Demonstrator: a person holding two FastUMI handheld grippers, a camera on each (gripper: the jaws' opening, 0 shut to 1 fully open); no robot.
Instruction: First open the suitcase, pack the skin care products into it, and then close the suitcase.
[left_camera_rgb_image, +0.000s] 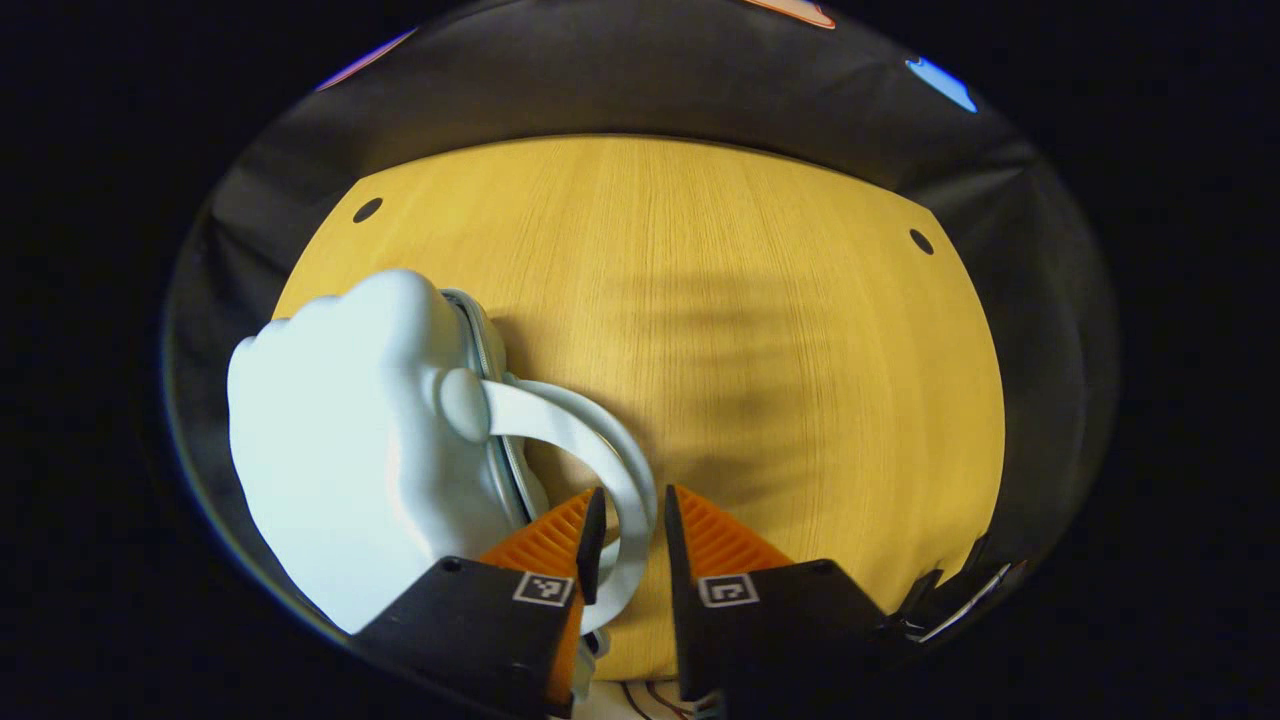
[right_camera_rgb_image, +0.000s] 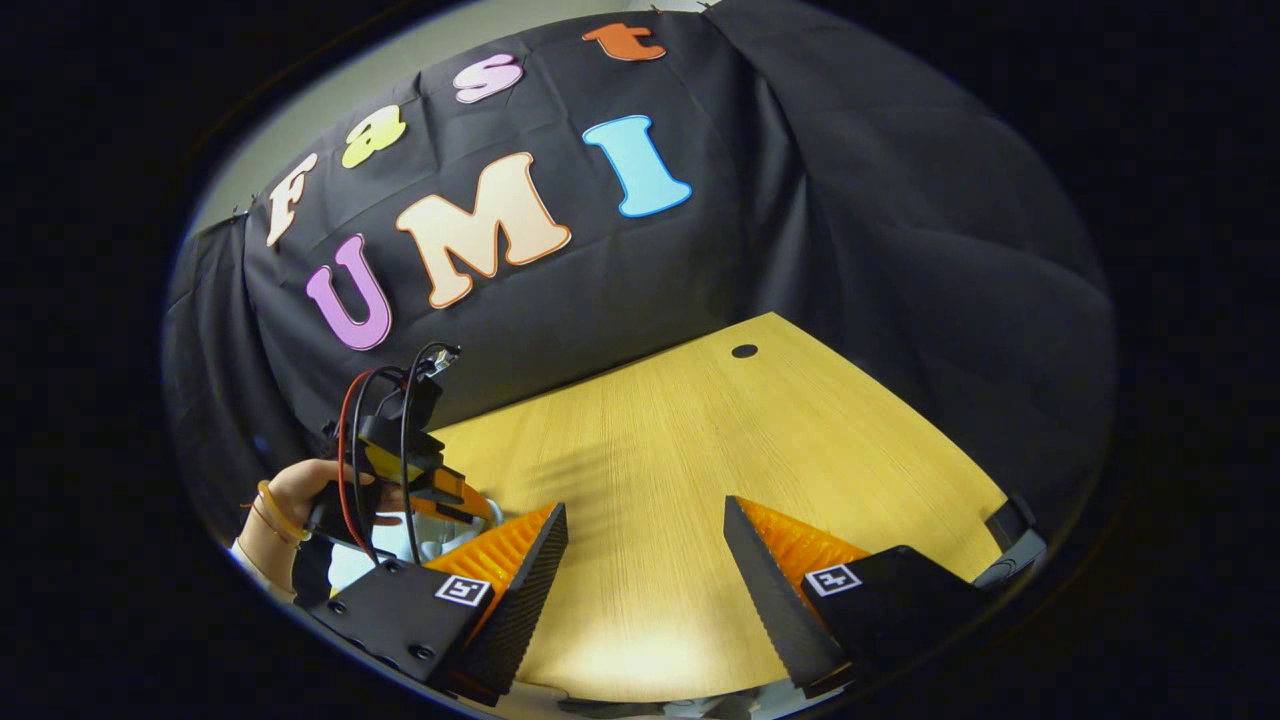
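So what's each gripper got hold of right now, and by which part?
The left gripper straddles the white suitcase handle, though a firm clamp can't be told. The right gripper is open and holds nothing.

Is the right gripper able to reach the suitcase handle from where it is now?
Probably not directly. The handle already sits between the left gripper tongs, and in the right gripper view that gripper and the hand holding it stand between the open right gripper and the suitcase.
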